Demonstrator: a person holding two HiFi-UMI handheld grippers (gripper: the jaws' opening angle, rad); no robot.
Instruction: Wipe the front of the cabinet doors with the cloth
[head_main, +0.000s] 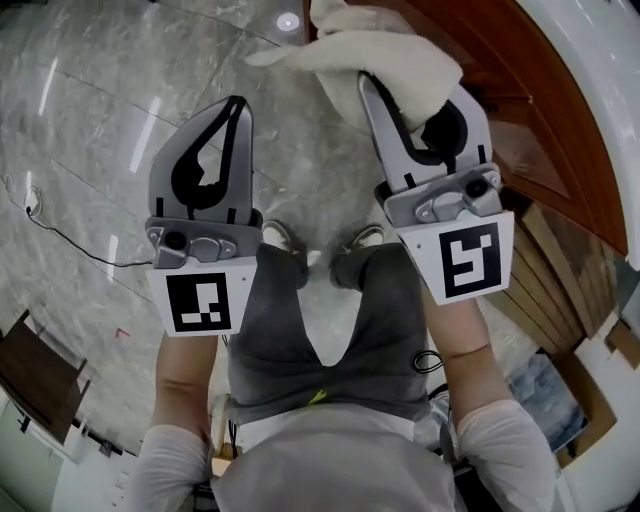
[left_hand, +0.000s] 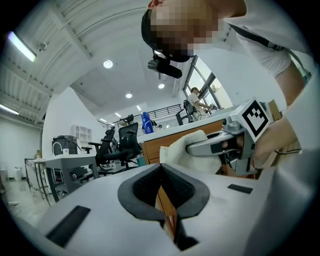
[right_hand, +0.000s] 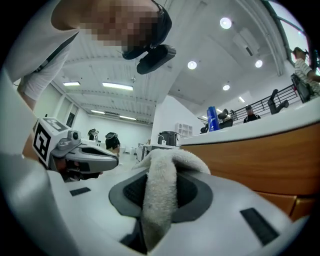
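The right gripper has its jaws clamped on a narrow fold of the cloth, near the cabinet door at right. The left gripper has its jaws together, empty. Dragged hard over the wood, the fold could slip free.

No readable text, brand or number — only coded patterns: left square marker, right square marker. Blue bottle on counter — print too small.

White sleeves, grey trousers; grey left gripper and right gripper bear black-and-white markers
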